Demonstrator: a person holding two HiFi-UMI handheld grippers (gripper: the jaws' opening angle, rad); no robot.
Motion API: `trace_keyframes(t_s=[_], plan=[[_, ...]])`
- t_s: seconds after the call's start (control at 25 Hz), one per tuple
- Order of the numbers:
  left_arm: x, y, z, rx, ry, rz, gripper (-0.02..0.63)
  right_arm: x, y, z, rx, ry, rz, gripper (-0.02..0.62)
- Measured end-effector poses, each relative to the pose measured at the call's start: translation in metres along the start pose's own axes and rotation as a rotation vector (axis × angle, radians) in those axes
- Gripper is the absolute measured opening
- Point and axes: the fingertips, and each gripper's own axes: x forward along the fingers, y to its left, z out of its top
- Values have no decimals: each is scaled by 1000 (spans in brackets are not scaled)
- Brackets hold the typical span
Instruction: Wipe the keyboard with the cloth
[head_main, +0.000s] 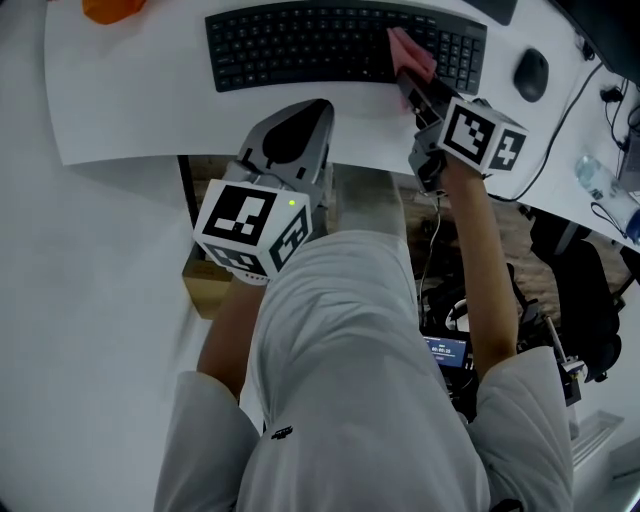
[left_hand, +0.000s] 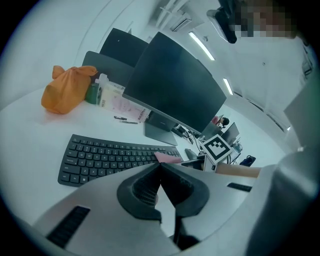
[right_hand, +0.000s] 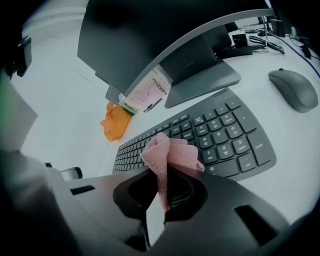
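Observation:
A black keyboard (head_main: 330, 45) lies on the white desk (head_main: 130, 110), in front of a monitor (left_hand: 175, 90). My right gripper (head_main: 412, 82) is shut on a crumpled pink cloth (right_hand: 170, 155), which rests over the keys just left of the number pad. In the right gripper view the keyboard (right_hand: 220, 135) stretches away behind the cloth. My left gripper (head_main: 318, 106) hovers at the desk's front edge, below the middle of the keyboard. Its jaws meet at the tip and hold nothing. From the left gripper view I see the keyboard (left_hand: 110, 157), the cloth (left_hand: 168, 157) and the right gripper's marker cube (left_hand: 218, 146).
A dark mouse (head_main: 530, 72) sits right of the keyboard. An orange bag (head_main: 110, 10) lies at the far left of the desk, beside a bottle and papers (left_hand: 122, 105). Cables (head_main: 590, 110) run over the right side. The person's torso fills the lower head view.

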Motion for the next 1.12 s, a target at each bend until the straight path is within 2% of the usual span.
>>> trace_keyframes(t_s=[0.72,1.12], plan=[[18,-10,5,20,28,-30,19,-69,-87,24,95,-108,-177,20],[18,-10,4,12,30,-34,19,-85,-105,15,103,-114,-242,20]])
